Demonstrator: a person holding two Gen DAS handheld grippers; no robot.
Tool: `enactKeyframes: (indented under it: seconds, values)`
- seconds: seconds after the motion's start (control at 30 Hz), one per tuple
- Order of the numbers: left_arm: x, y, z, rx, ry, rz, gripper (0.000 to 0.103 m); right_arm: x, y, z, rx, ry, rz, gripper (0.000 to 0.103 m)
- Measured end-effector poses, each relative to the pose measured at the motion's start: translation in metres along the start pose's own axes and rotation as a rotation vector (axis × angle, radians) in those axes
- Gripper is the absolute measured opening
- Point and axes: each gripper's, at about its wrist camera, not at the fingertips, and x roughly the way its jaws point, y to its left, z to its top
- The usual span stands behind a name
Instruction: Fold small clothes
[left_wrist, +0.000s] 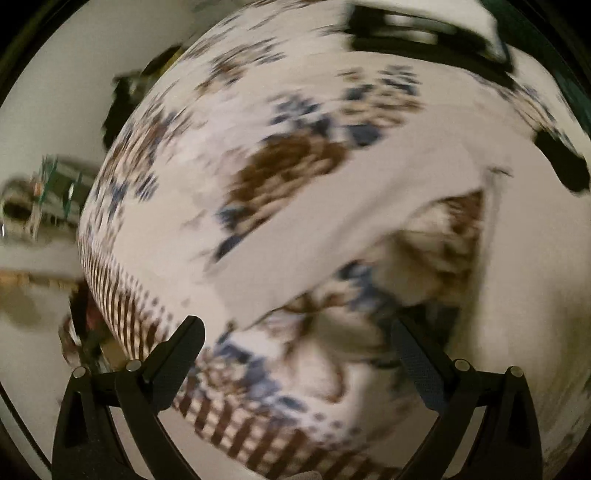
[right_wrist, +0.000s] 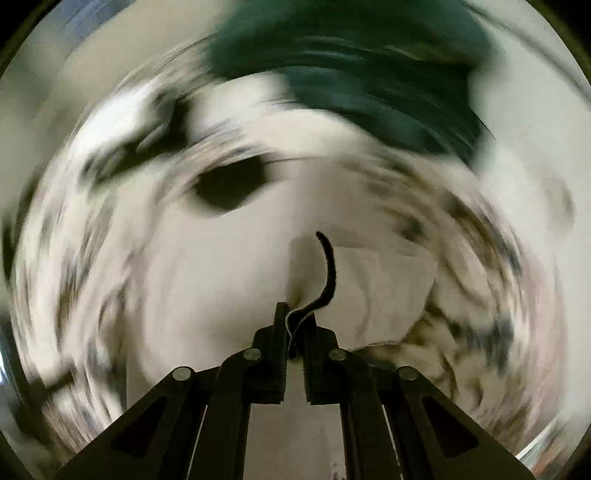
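A small white garment (left_wrist: 295, 177) with brown and blue flower prints and a brown striped hem lies spread on a white surface in the left wrist view, part of it folded over itself. My left gripper (left_wrist: 295, 336) is open above its lower part, fingers wide on both sides, holding nothing. In the right wrist view, which is strongly blurred, my right gripper (right_wrist: 295, 325) is shut on a thin dark-trimmed edge of the same garment (right_wrist: 369, 288), whose white cloth hangs just ahead of the fingers.
A dark green cloth (right_wrist: 362, 74) lies at the top of the right wrist view. Black and white cloth (left_wrist: 417, 33) lies beyond the garment in the left wrist view. Blurred small items (left_wrist: 44, 199) sit at the left on the white surface (left_wrist: 55, 92).
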Motion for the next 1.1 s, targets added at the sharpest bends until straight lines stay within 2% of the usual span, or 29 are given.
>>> enactKeyframes:
  seconds: [0.1, 0.2, 0.3, 0.37, 0.4, 0.43, 0.47, 0.5, 0.57, 0.6, 0.67, 0.73, 0.8, 0.83, 0.9, 0.93, 0.97, 1.0, 1.03, 1.07, 1.1]
  values:
    - [0.007, 0.038, -0.007, -0.065, 0.003, 0.016, 0.103, 0.017, 0.109, -0.025, -0.270, 0.063, -0.005, 0.007]
    - [0.023, 0.073, -0.014, -0.093, 0.018, 0.054, 0.103, 0.052, 0.179, -0.072, -0.434, 0.183, 0.003, 0.006]
    - [0.042, 0.099, -0.019, -0.126, 0.048, 0.048, 0.103, 0.086, 0.207, -0.115, -0.517, 0.290, -0.022, 0.006]
    - [0.057, 0.115, -0.023, -0.168, 0.085, 0.009, 0.103, 0.106, 0.216, -0.134, -0.537, 0.352, -0.028, 0.006]
    - [0.062, 0.124, -0.025, -0.194, 0.104, -0.032, 0.103, 0.117, 0.216, -0.140, -0.535, 0.399, -0.022, 0.006]
    - [0.071, 0.137, -0.028, -0.262, 0.143, -0.138, 0.103, 0.122, 0.212, -0.147, -0.517, 0.443, 0.016, 0.007]
    - [0.077, 0.149, -0.032, -0.339, 0.175, -0.224, 0.102, 0.129, 0.207, -0.148, -0.471, 0.519, 0.102, 0.013]
    - [0.086, 0.164, -0.038, -0.452, 0.205, -0.306, 0.102, 0.135, 0.199, -0.146, -0.398, 0.598, 0.181, 0.034]
    - [0.109, 0.188, -0.054, -0.668, 0.265, -0.441, 0.102, 0.137, 0.180, -0.139, -0.299, 0.641, 0.239, 0.059]
    - [0.120, 0.193, -0.059, -0.739, 0.291, -0.483, 0.102, 0.137, 0.167, -0.132, -0.252, 0.639, 0.248, 0.062]
    - [0.140, 0.195, -0.064, -0.856, 0.320, -0.566, 0.102, 0.136, 0.145, -0.120, -0.185, 0.626, 0.208, 0.062]
    - [0.152, 0.186, -0.055, -0.899, 0.304, -0.627, 0.102, 0.137, 0.123, -0.111, -0.127, 0.610, 0.142, 0.062]
    - [0.155, 0.169, -0.037, -0.884, 0.273, -0.673, 0.102, 0.141, 0.097, -0.104, -0.039, 0.600, 0.103, 0.062]
    - [0.158, 0.159, -0.026, -0.856, 0.260, -0.680, 0.102, 0.143, 0.087, -0.101, 0.005, 0.599, 0.097, 0.062]
    - [0.165, 0.144, -0.009, -0.793, 0.255, -0.643, 0.101, 0.147, 0.063, -0.096, 0.106, 0.583, 0.078, 0.062]
    - [0.168, 0.137, -0.001, -0.761, 0.246, -0.598, 0.098, 0.148, 0.052, -0.091, 0.136, 0.577, 0.071, 0.062]
    - [0.169, 0.134, 0.005, -0.733, 0.243, -0.537, 0.084, 0.148, 0.040, -0.089, 0.176, 0.567, 0.063, 0.062]
    - [0.168, 0.133, 0.008, -0.722, 0.230, -0.508, 0.075, 0.147, 0.029, -0.088, 0.223, 0.555, 0.061, 0.062]
    - [0.161, 0.132, 0.011, -0.704, 0.197, -0.466, 0.045, 0.145, 0.023, -0.087, 0.248, 0.548, 0.064, 0.062]
    - [0.155, 0.131, 0.013, -0.684, 0.170, -0.439, 0.008, 0.143, 0.015, -0.087, 0.273, 0.538, 0.067, 0.062]
    - [0.146, 0.131, 0.016, -0.666, 0.137, -0.444, 0.005, 0.139, 0.007, -0.087, 0.287, 0.527, 0.062, 0.062]
